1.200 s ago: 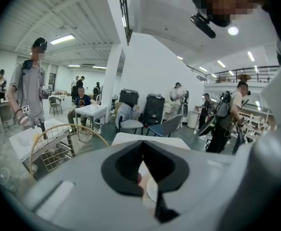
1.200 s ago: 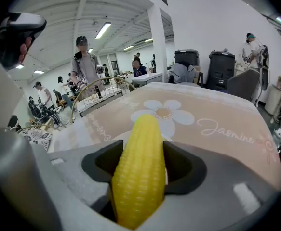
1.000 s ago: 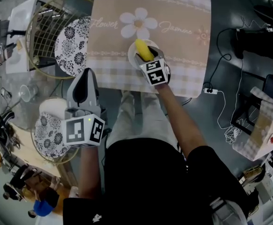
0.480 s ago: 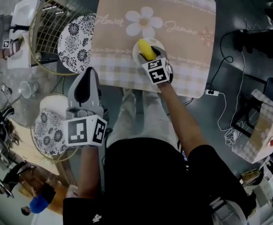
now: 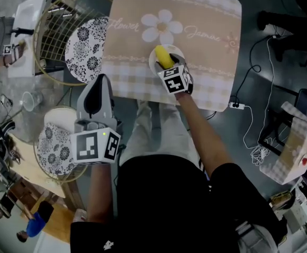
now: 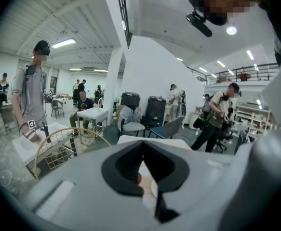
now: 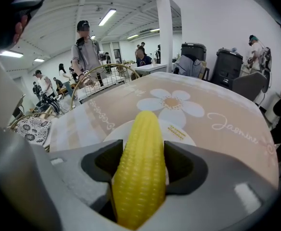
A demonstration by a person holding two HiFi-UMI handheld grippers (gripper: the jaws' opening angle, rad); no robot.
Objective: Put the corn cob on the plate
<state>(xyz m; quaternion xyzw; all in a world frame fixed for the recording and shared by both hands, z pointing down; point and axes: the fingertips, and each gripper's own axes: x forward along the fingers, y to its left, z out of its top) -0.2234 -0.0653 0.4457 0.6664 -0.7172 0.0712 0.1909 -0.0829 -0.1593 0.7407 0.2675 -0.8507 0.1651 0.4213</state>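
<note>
Now the right gripper [image 7: 142, 154] has the corn cob [image 7: 139, 170] between its fingers [image 7: 184, 165], which stand wide and press on the cob's two sides. The cob's long axis runs along the fingers, and its tapered tip points away from the person toward the flower print [image 7: 171, 102] on the cloth. In the head view the cob sits over the small white plate [image 5: 152, 63] near the front of the tabletop [image 5: 211, 62], pointing slightly up and left. I cannot tell whether it touches the plate. The left gripper [image 5: 95, 82] is held level beside the tabletop's near left corner, well apart from the plate, its fingers drawn together with nothing between them.
</note>
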